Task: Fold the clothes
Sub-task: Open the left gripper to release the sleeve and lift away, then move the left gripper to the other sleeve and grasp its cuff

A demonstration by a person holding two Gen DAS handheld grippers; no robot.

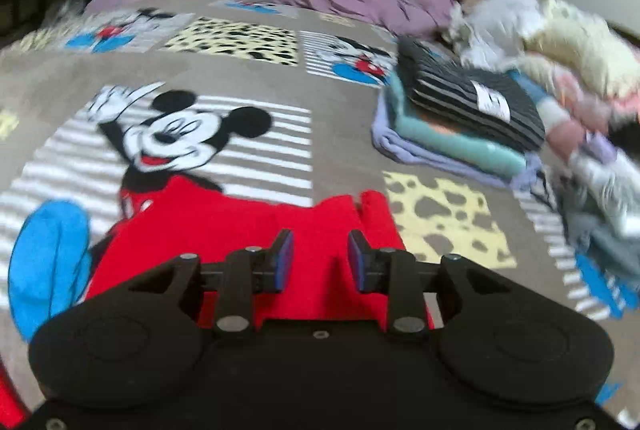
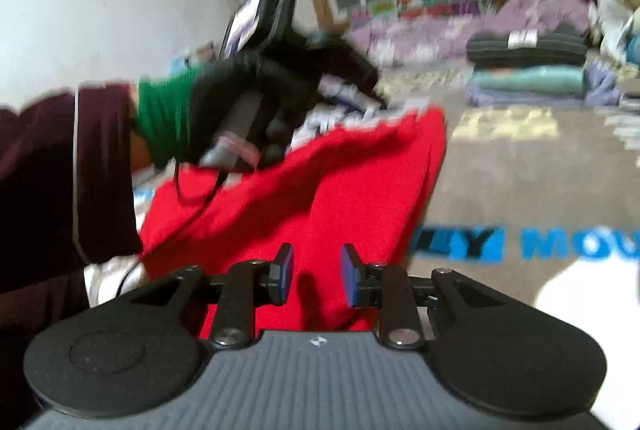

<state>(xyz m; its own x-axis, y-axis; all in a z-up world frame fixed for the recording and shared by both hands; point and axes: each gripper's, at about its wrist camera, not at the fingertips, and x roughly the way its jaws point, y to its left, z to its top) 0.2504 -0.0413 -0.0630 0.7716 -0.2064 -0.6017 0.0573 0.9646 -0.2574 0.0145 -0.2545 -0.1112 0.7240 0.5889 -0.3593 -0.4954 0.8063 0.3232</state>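
While nothing sits between either pair of pads, treat this as the regrasp before the next fold. Left gripper (image 1: 320, 260): spread a little, empty, hovering over the red garment (image 1: 256, 250) that lies on the cartoon-print blanket (image 1: 340, 158) covering the bed. Right gripper (image 2: 316, 280): likewise parted and empty, above the near part of the same red garment (image 2: 320, 190), which runs away from it towards the far edge.

From the right wrist view, a gloved hand (image 2: 248, 98) with a green cuff and a dark sleeve carrying the left gripper over the far side of the cloth; too blurred to say whether it touches the fabric.

To do this step well:
- Pick matching points, one per gripper, on the same edge of the garment, so the fold line comes out straight
- Come down until the lower pad slips under a single layer (judged from the flat lie, more than one layer may be stacked here)
- Close firmly before lifting; thin knit slides out of a loose pinch
- Lift both sides together, carry the edge over level, lay it down without dragging the layer beneath
- Smooth outward after letting go

Afterwards, place on the folded stack (image 1: 464, 118) at the right, with the striped dark piece (image 1: 472, 94) on top, well apart from the red garment
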